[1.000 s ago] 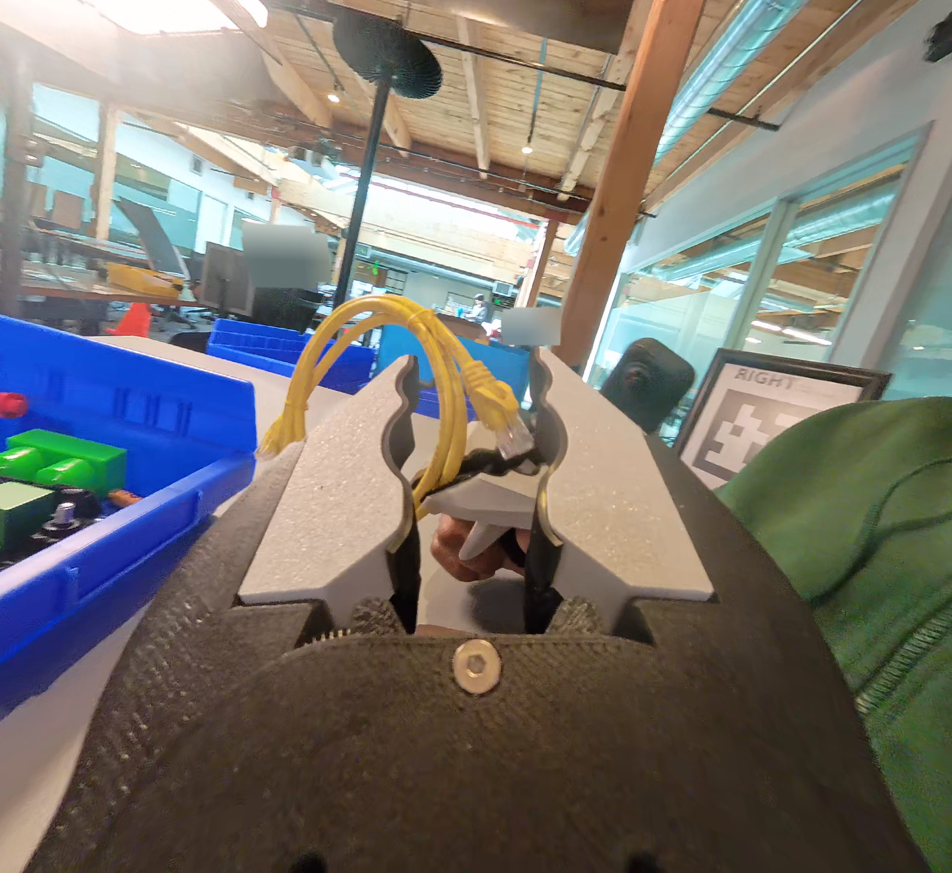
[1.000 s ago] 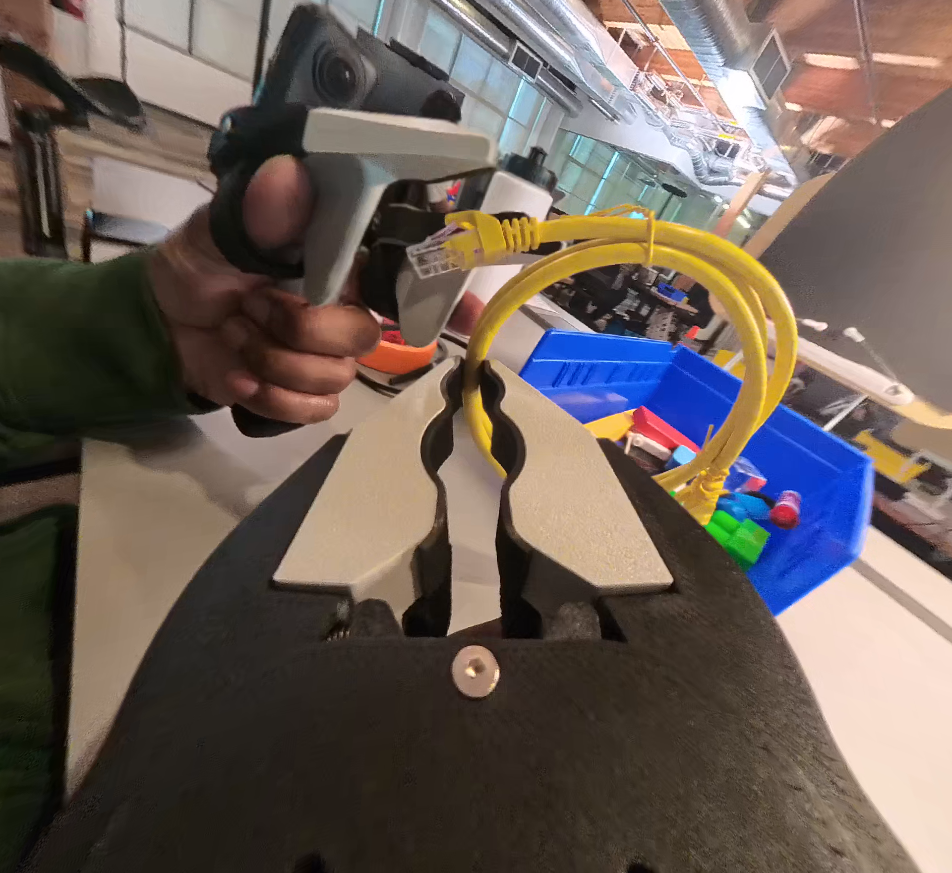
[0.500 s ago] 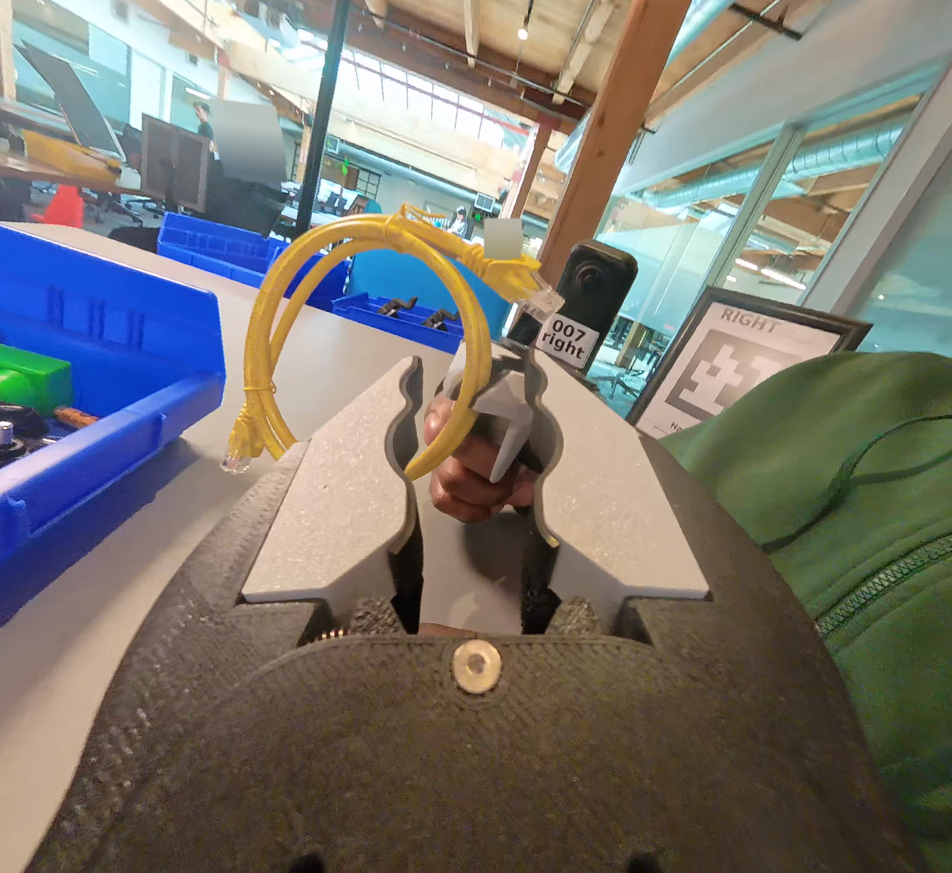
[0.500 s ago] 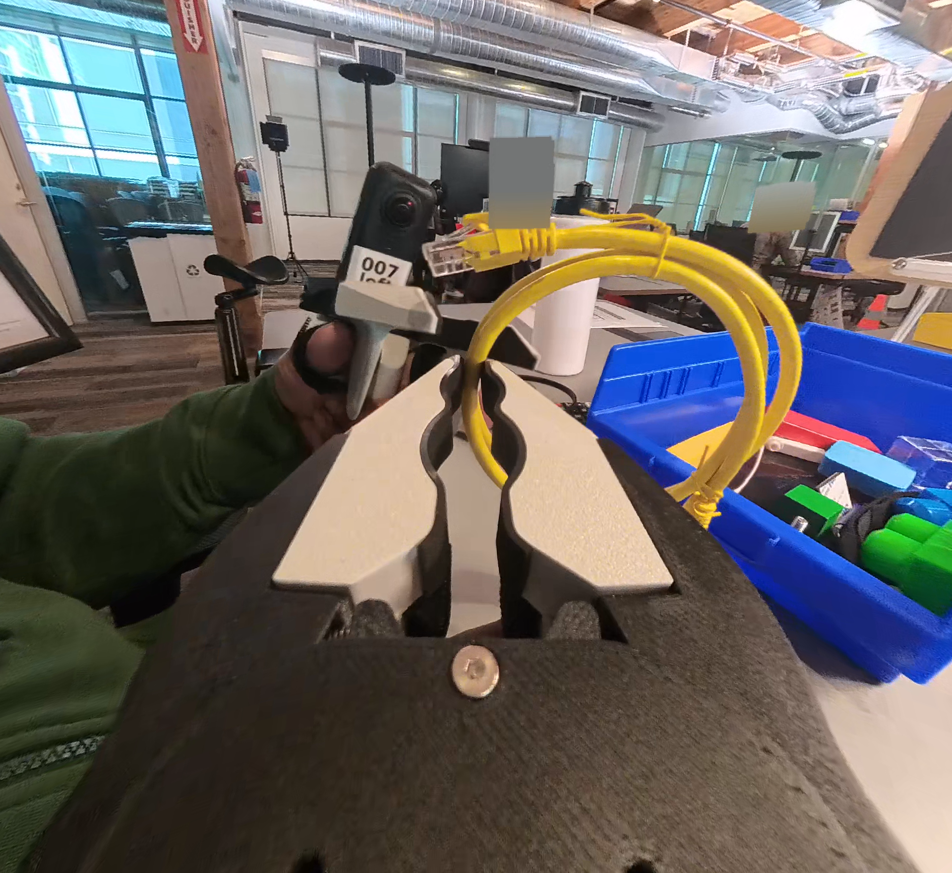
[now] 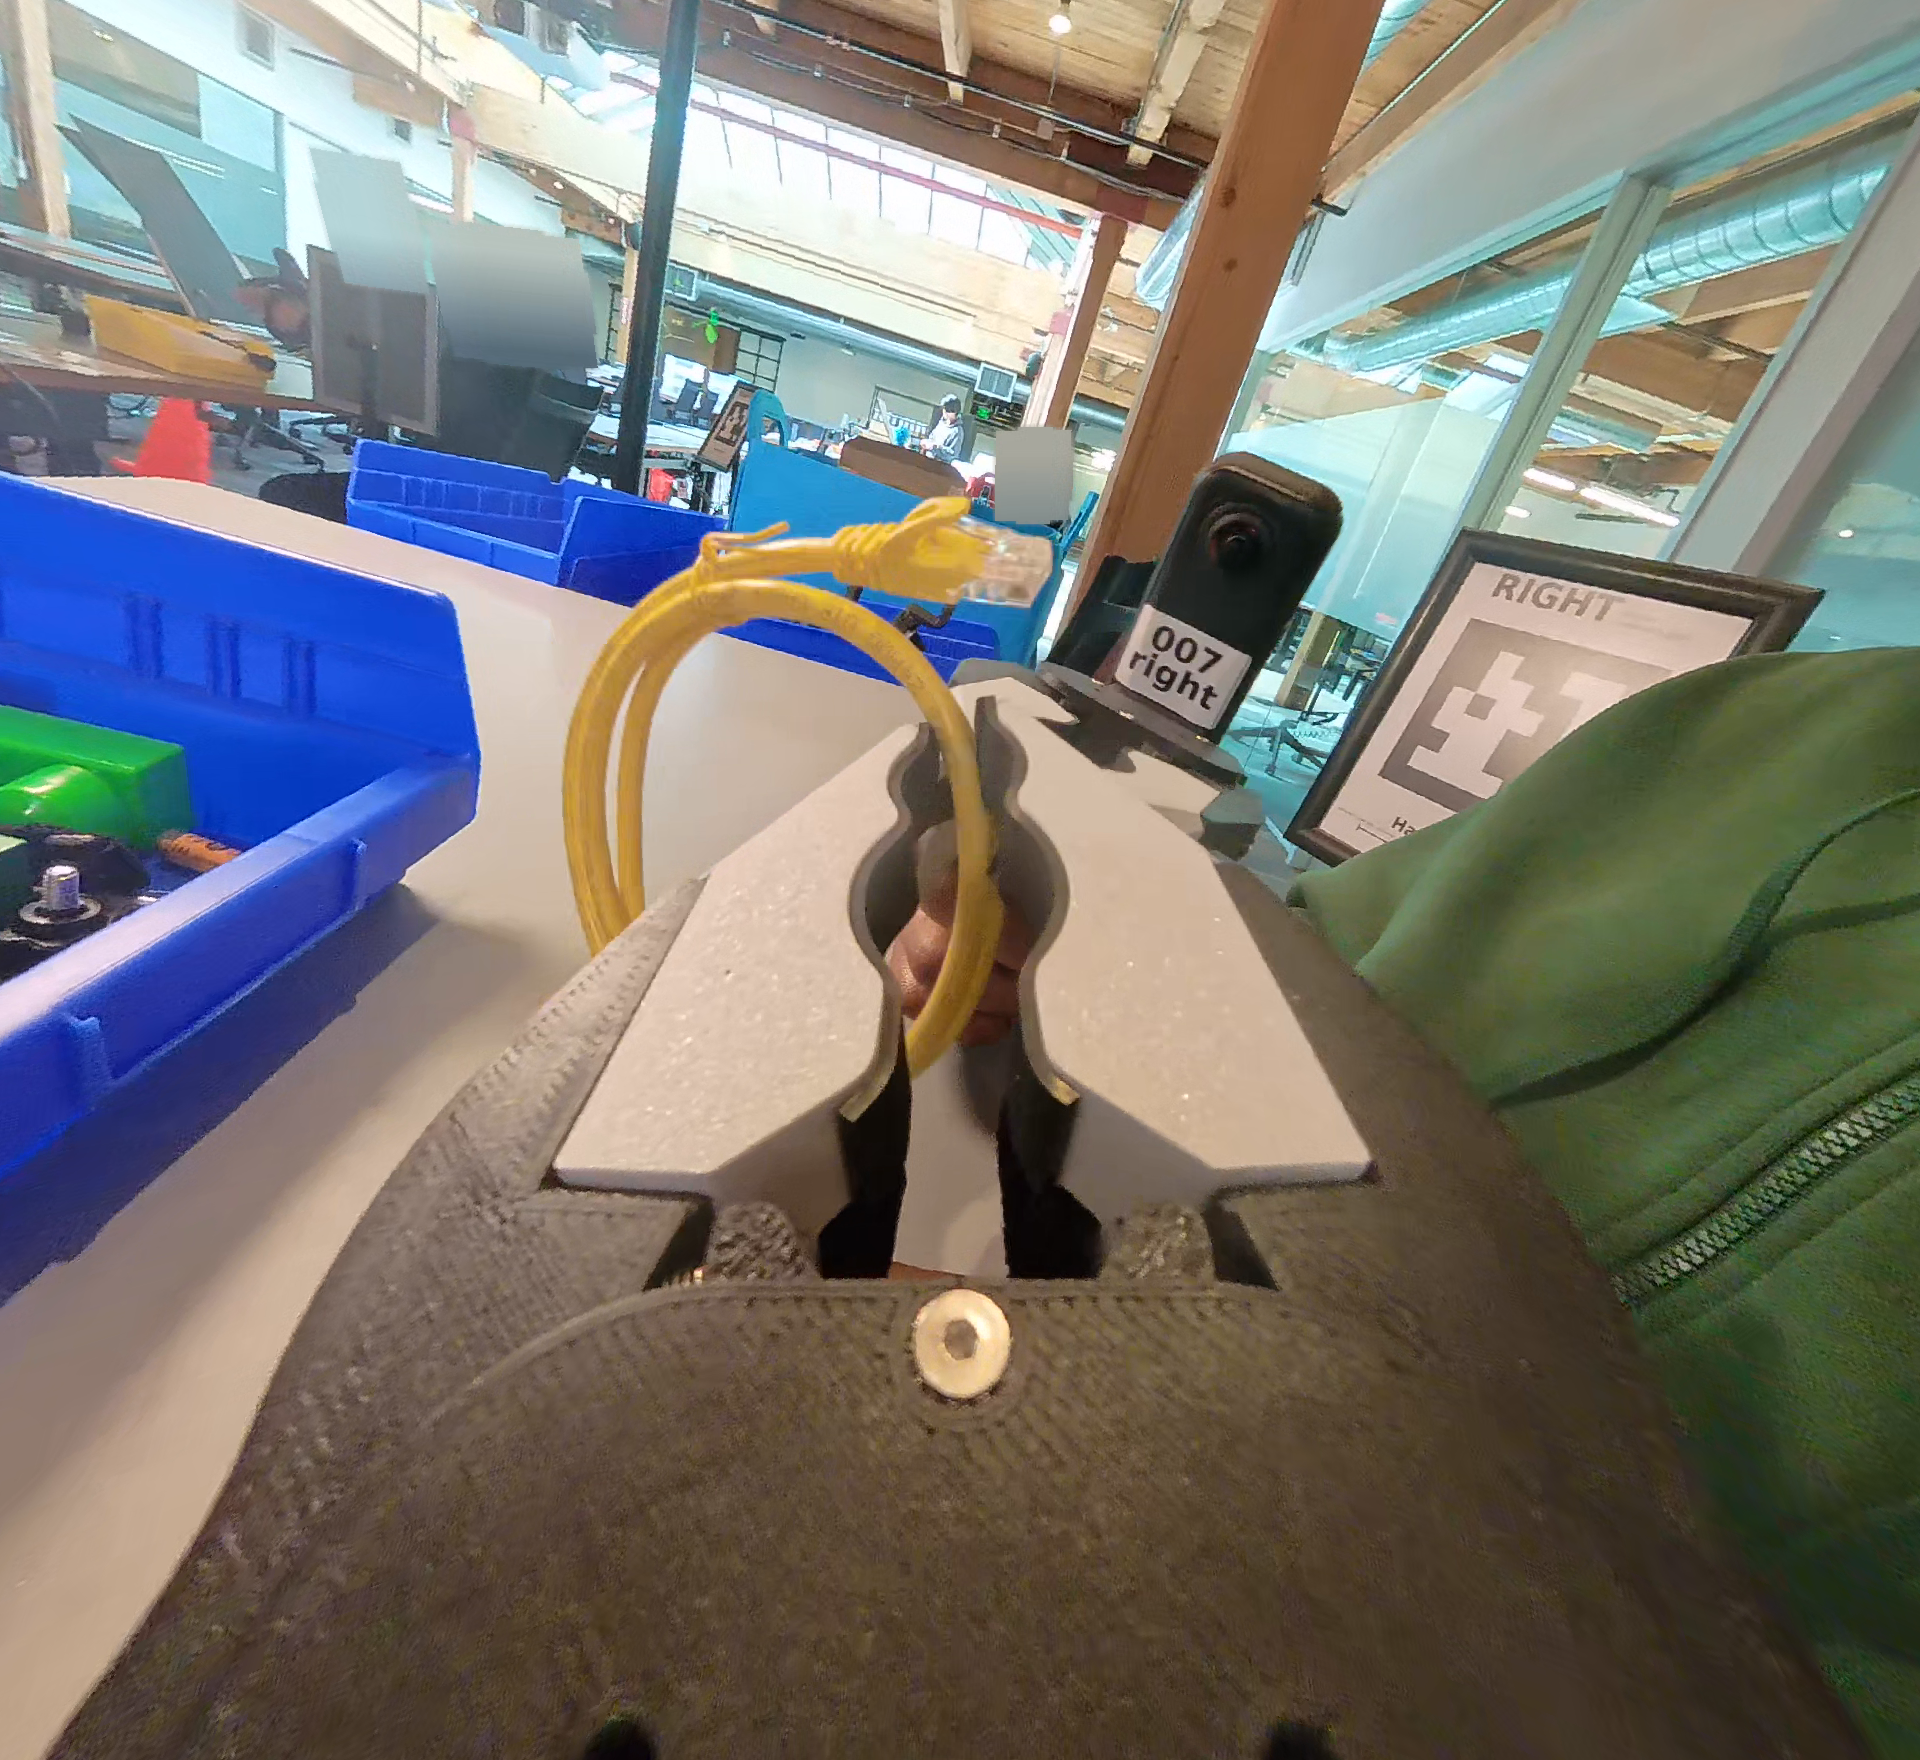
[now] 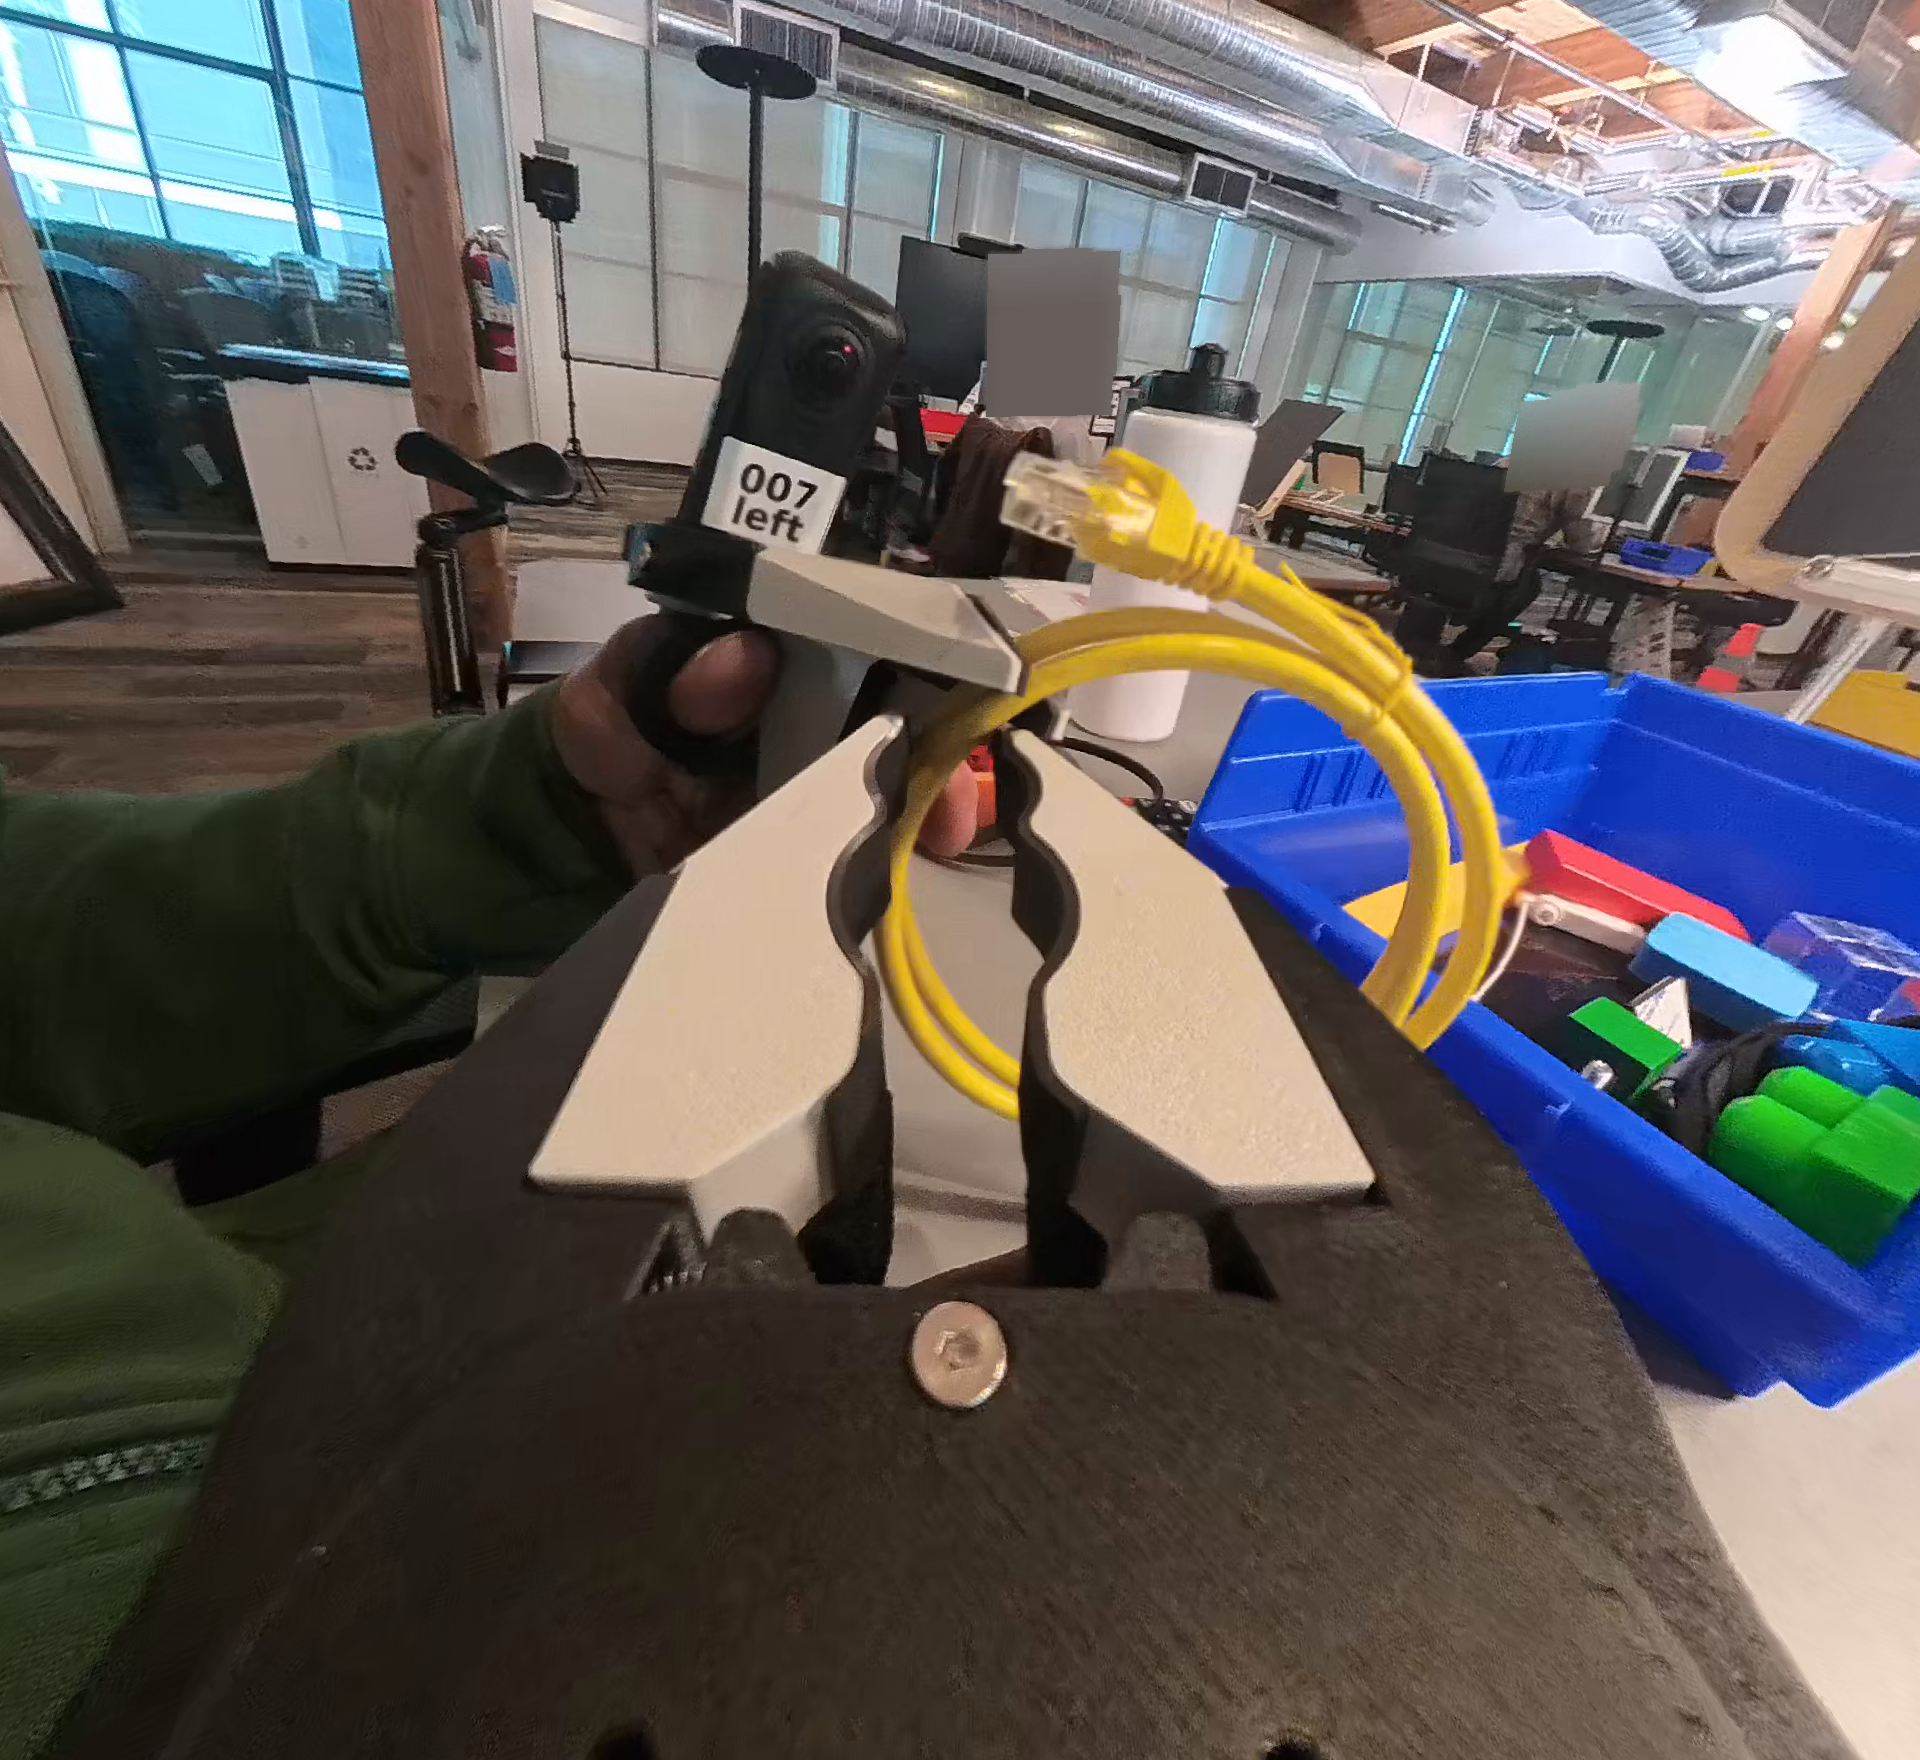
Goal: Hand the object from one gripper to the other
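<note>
A coiled yellow network cable (image 5: pixel 623 754) hangs in the air between both grippers. My left gripper (image 5: pixel 951 728) is shut on one strand of the coil, pinched near the fingertips. In the right wrist view the left gripper (image 6: pixel 997 661) comes in from the left and clamps the cable (image 6: pixel 1434 806) just beyond my own tips. My right gripper (image 6: pixel 954 739) is open. The coil's lower loop hangs loosely in the gap between its fingers. The cable's clear plug (image 6: pixel 1049 500) points up and left.
A blue bin (image 5: pixel 260 671) of coloured blocks sits on the grey table at left; the same bin (image 6: pixel 1662 775) lies to the right in the right wrist view. A framed marker card (image 5: pixel 1538 702) stands behind. A white bottle (image 6: pixel 1174 567) stands on the table. Green sleeves (image 6: pixel 260 900) hold the grippers. My two grippers' fingertips are within a few centimetres of each other.
My left gripper has closed on the cable; it was open half a second ago. My right gripper's fingers have spread apart and released their pinch. The two grippers have moved closer together.
</note>
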{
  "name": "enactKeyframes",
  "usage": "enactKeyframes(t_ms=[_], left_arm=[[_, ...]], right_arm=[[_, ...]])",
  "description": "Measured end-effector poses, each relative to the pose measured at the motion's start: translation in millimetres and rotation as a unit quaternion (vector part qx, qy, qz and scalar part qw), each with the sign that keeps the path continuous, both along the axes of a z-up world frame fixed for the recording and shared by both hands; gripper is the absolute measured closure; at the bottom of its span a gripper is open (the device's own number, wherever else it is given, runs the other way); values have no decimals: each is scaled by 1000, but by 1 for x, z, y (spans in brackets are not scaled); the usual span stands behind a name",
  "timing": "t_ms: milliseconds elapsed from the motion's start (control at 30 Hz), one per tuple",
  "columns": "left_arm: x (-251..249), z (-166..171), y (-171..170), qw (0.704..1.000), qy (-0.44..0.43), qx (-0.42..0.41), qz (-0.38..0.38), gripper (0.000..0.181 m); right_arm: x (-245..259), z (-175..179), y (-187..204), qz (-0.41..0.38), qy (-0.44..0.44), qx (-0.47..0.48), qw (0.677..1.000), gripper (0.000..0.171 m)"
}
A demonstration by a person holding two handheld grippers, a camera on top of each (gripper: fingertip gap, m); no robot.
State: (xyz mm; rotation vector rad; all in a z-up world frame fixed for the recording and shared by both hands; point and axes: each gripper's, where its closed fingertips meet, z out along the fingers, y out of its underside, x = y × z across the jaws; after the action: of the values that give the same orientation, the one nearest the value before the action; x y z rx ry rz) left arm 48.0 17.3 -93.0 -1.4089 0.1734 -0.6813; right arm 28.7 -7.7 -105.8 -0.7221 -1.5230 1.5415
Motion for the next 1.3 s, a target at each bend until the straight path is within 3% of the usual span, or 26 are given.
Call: enactKeyframes(t_ms=[233, 767, 1300], left_arm=[[-8, 9, -3, 999, -21, 25, 13, 175], [-4, 11, -3, 999, -27, 31, 4, 175], [-2, 6, -1, 1000, 0, 23, 17, 163]], right_arm=[[-7, -16, -2, -36, -4, 76, 996, 147], [-9, -22, -8, -59, 20, 142, 988, 162], [-4, -6, 3, -21, -8, 19, 1000, 165]])
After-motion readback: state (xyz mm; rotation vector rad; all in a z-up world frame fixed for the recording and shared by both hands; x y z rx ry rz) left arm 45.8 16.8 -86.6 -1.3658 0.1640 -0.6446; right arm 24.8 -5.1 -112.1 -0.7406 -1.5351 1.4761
